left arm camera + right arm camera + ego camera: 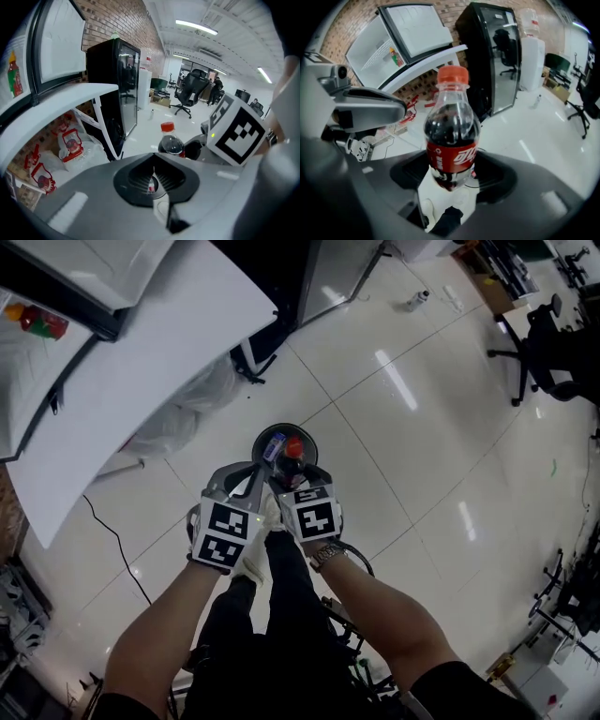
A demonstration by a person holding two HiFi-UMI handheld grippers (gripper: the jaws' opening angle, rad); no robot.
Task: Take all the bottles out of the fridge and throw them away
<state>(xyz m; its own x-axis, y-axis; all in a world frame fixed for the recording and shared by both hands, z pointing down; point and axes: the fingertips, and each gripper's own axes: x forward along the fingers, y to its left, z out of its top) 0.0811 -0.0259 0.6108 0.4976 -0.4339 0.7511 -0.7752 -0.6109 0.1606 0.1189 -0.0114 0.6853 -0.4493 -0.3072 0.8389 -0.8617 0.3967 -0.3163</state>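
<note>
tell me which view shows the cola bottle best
The right gripper view: the cola bottle fills the centre, cap to label, between the jaws. The left gripper view shows only its cap and shoulder; the head view, a small red cap from above.

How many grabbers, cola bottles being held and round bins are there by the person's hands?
Grippers: 2, the left gripper and the right gripper
Cola bottle, held in the right gripper: 1
Round bin on the floor: 1
Total: 4
</note>
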